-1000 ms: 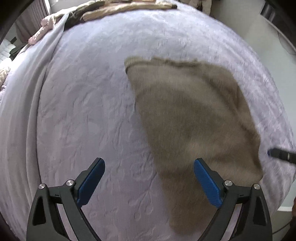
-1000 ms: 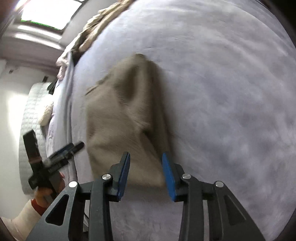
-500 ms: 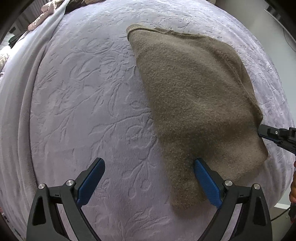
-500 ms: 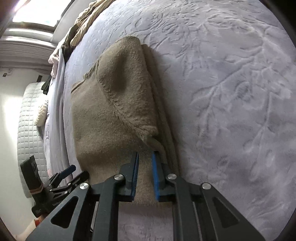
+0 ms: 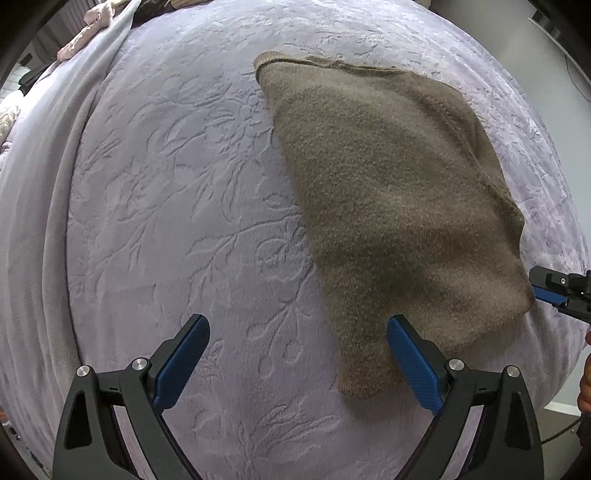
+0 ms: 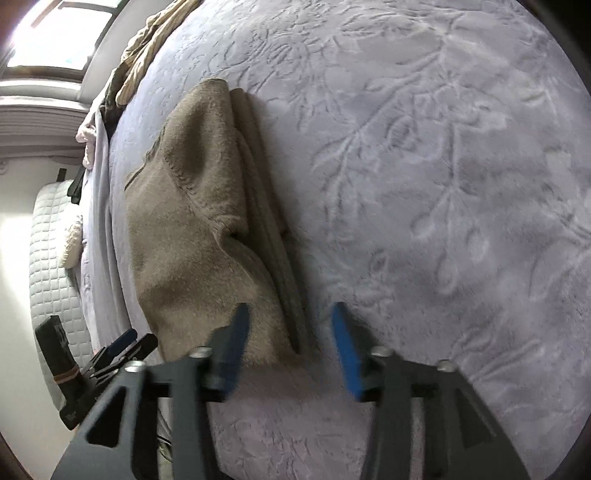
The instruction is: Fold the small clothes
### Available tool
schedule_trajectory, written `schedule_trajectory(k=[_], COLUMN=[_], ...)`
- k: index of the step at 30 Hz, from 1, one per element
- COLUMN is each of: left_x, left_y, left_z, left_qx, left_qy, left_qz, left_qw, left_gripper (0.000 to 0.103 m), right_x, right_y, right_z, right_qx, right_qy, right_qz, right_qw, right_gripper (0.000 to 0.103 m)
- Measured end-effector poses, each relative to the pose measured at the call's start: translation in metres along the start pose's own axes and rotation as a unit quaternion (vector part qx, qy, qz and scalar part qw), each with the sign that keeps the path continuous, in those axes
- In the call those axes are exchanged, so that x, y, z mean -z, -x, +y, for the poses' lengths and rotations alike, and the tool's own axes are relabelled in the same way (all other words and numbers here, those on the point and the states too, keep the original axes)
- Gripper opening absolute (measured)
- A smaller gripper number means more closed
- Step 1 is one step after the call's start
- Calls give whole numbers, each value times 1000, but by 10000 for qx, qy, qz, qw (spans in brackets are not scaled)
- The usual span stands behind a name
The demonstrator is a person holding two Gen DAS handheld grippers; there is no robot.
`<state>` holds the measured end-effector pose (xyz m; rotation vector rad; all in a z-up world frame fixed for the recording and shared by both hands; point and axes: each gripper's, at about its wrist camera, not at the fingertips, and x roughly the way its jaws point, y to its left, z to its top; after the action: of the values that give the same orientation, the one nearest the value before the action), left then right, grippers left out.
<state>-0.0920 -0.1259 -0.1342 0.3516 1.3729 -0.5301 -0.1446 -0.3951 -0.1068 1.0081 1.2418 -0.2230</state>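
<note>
A brown knit garment [image 5: 388, 203] lies folded on the lavender embossed bedspread [image 5: 166, 184]. In the right wrist view the same garment [image 6: 192, 221] shows stacked layers along its right edge. My right gripper [image 6: 290, 310] hangs over the garment's near corner; its jaws are opening, the folded edge lies between the blue pads, and neither pad touches it. The left wrist view shows the right gripper [image 5: 554, 291] at the garment's right corner. My left gripper [image 5: 297, 325] stands wide open above the bedspread, its right finger [image 5: 410, 354] beside the garment's near tip. It holds nothing.
A heap of other clothes [image 6: 147, 55] lies at the bed's far edge, with a pink cloth [image 5: 88, 29] beside it. A smooth grey blanket [image 5: 37, 184] drapes the bed's left side. A white quilted cushion [image 6: 48, 240] stands beyond it.
The right gripper's jaws closed on the garment's near corner half a second ago and have since spread apart; the corner now rests on the bed. The left gripper drifted a little.
</note>
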Motion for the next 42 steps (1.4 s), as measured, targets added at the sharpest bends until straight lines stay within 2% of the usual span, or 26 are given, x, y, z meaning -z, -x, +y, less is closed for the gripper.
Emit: schedule_trajectory(k=[4,6,8,11,14,19,23,26,29,32,36,37,38,39,41,42], left_x=[3,3,3,2,1,-2,-2,-5,-9,-17,-26,-28,-30,-32,-35,-38], left_y=[-3,-4,-4,-4,-7,-20,-25,-19,-13,-15,-21,-22,-23,-24,-22,-25], left_z=[-3,-5,-6,-9,-9,-4,1,6,10,10,2,0,-3,-5,-9,-16], left_qx=[-82,-120,-158,-298,-188,13,310,260,421,572,573,580,608,631,675,679], left_qy=[-53,-109,-137,-185,-139,54,244,395,564,662,656,660,671,680,681,676], left_qz=[10,-33,-69,-140,-25,239,398,199,54,61,109,116,121,118,69,51], left_qw=[10000,9999,9998,9993,9997,9997,9984,9987,9975,9961,9961,9961,9958,9956,9954,9954], left_gripper=[97,97,103,103,103,103,102,102,102,103,102,102,102,102,103,103], right_x=[4,4,4,2,2,-1,-5,-15,-33,-57,-91,-99,-107,-112,-119,-120], right_y=[0,-1,-2,-4,-5,-7,-5,0,3,-2,-16,-21,-30,-36,-41,-40], right_z=[-4,-4,-4,-3,-2,1,3,7,13,17,26,29,32,33,38,43], right_qx=[2,17,-3,0,-44,-18,-41,-109,-142,-221,-410,-412,-449,-485,-490,-413], right_qy=[-17,-21,-36,-19,-15,34,107,199,270,236,256,279,284,282,385,566], right_qz=[42,58,69,100,124,165,174,96,-20,-88,-147,-119,-12,97,175,149], right_qw=[10000,10000,10000,9999,9999,9999,9998,9997,9995,9994,9987,9987,9986,9984,9979,9974], right_gripper=[55,58,61,66,73,73,73,73,73,73,73,65,38,24,14,13])
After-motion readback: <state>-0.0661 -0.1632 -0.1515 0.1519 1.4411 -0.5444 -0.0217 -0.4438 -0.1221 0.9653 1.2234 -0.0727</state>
